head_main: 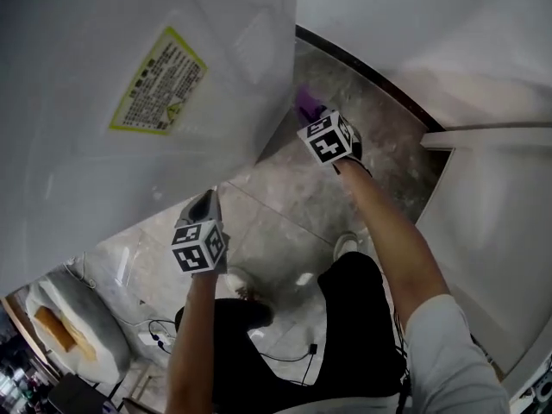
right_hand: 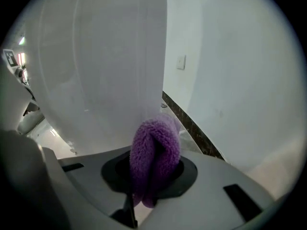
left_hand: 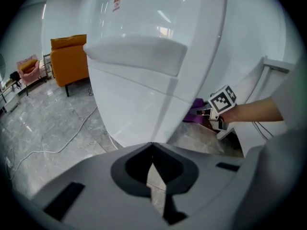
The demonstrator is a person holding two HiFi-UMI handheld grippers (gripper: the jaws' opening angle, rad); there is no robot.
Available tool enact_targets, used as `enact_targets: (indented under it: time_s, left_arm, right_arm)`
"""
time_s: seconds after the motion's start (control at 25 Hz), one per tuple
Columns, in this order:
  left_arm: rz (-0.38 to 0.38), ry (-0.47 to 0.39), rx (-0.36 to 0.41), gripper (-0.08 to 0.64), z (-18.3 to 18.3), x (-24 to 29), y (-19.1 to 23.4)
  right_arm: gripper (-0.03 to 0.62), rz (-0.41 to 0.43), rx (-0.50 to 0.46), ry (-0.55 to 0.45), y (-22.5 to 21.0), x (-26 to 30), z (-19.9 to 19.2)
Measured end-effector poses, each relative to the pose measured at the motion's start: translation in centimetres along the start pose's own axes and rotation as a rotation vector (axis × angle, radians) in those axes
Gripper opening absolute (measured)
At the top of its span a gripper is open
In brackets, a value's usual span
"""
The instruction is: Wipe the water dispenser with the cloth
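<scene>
The white water dispenser [head_main: 129, 102] fills the upper left of the head view and carries a yellow label [head_main: 159, 80]. My right gripper [head_main: 313, 116] is shut on a fluffy purple cloth [head_main: 307, 103], low beside the dispenser's right side panel. In the right gripper view the cloth [right_hand: 158, 138] bulges out between the jaws of that gripper [right_hand: 152, 150], right beside the dispenser's side [right_hand: 96, 71]; whether it touches I cannot tell. My left gripper [head_main: 207, 200] hangs in front of the dispenser, shut with nothing in it. In the left gripper view its jaws [left_hand: 152, 145] meet just before the dispenser's front [left_hand: 144, 71].
A white wall [right_hand: 230, 71] with a dark skirting strip [right_hand: 192, 123] runs close to the dispenser's right. A white panel [head_main: 492, 231] stands to my right. An orange armchair [left_hand: 69, 56] and a floor cable [left_hand: 48, 147] lie to the left. My feet [head_main: 345, 244] are on the marble floor.
</scene>
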State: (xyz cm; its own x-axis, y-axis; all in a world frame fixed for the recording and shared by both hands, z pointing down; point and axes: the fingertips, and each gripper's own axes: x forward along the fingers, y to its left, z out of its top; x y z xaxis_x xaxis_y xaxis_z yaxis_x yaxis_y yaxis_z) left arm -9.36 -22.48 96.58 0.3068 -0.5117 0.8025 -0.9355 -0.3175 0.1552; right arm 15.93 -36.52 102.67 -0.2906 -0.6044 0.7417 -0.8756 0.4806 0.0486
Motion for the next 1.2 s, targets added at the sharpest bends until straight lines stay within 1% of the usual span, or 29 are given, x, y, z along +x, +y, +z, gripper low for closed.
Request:
enact_targets:
  time_s: [0.12, 0.24, 0.36, 0.52, 0.6, 0.64, 0.68, 0.84, 1.0, 1.12, 1.2]
  left_arm:
    - [0.025, -0.017, 0.026, 0.012, 0.1, 1.4, 1.7]
    - [0.04, -0.033, 0.019, 0.012, 0.3, 1.5, 3.2]
    - [0.038, -0.049, 0.025, 0.012, 0.7, 0.8, 3.5]
    - [0.022, -0.066, 0.025, 0.012, 0.8, -1.3, 3.5]
    - [0.012, -0.073, 0.03, 0.012, 0.9, -2.8, 3.4]
    - [0.006, -0.075, 0.033, 0.012, 0.8, -3.6, 3.2]
    - [-0.001, -0.076, 0.036, 0.012, 0.7, -4.4, 3.1]
    - [-0.012, -0.07, 0.048, 0.012, -0.4, -7.6, 3.4]
    - [0.002, -0.073, 0.029, 0.012, -0.6, -10.9, 4.6]
    - [0.01, -0.074, 0.018, 0.012, -0.3, -13.7, 5.2]
    - [0.012, -0.075, 0.004, 0.012, 0.0, -15.7, 5.3]
  right_arm:
    - [0.069, 0.013, -0.017, -0.021, -0.1, 2.6, 0.6]
    - [0.069, 0.05, -0.045, -0.049, 1.7, 3.5, 1.4]
    - [0.069, 0.076, -0.072, -0.062, 3.7, 3.1, 1.7]
    - [0.069, 0.117, -0.174, -0.051, 7.9, 1.2, 1.6]
    - [0.068, 0.128, -0.197, -0.049, 10.1, 0.1, 2.1]
    - [0.069, 0.131, -0.184, -0.05, 11.2, -0.4, 2.4]
    - [0.069, 0.135, -0.147, -0.051, 12.3, -0.9, 2.6]
    - [0.068, 0.164, 0.071, -0.057, 17.3, -2.9, 2.8]
    - [0.069, 0.241, 0.213, -0.072, 21.0, -5.1, 3.1]
    - [0.069, 0.296, 0.246, -0.086, 23.0, -7.3, 4.2]
    - [0.069, 0.303, 0.25, -0.107, 23.6, -9.1, 5.5]
